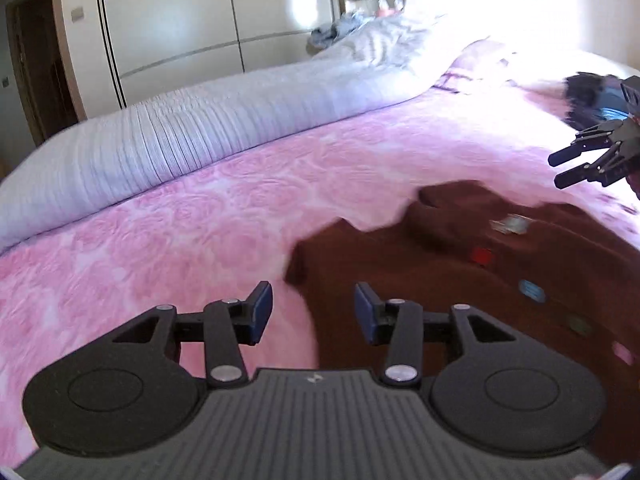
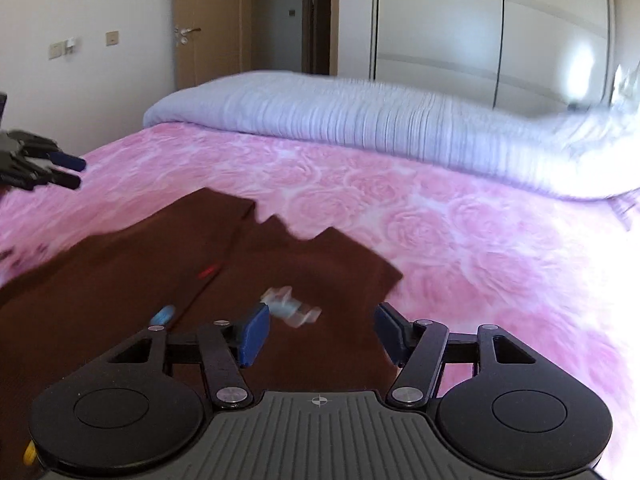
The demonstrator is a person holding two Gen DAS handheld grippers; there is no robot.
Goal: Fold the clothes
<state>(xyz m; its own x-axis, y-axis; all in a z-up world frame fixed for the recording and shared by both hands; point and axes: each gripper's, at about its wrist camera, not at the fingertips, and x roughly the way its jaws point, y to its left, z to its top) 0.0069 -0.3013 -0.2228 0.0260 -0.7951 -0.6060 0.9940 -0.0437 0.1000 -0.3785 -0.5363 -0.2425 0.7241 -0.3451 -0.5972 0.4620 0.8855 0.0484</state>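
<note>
Left wrist view looks along the left gripper, whose blue-padded fingers stand apart with nothing between them, hovering over the edge of a brown shirt. The shirt lies spread flat on a pink bedspread, toward the near right part of the bed in this view, with small coloured patches and a pale label showing on the cloth. Its near-left corner lies just ahead of the gap between the fingers. The right gripper enters from the right edge above the shirt's far side, its two fingers parted and holding nothing.

Right wrist view shows the right gripper above the shirt, jaws wide apart, with a blurred pale label on the cloth just ahead of the left pad. The shirt's right edge runs under the right finger, with the bedspread beyond it. The left gripper shows at the left edge, off the shirt's far corner, fingers apart.

A rolled grey duvet lies along the far edge of the bed. Behind it stand a wardrobe and a door.
</note>
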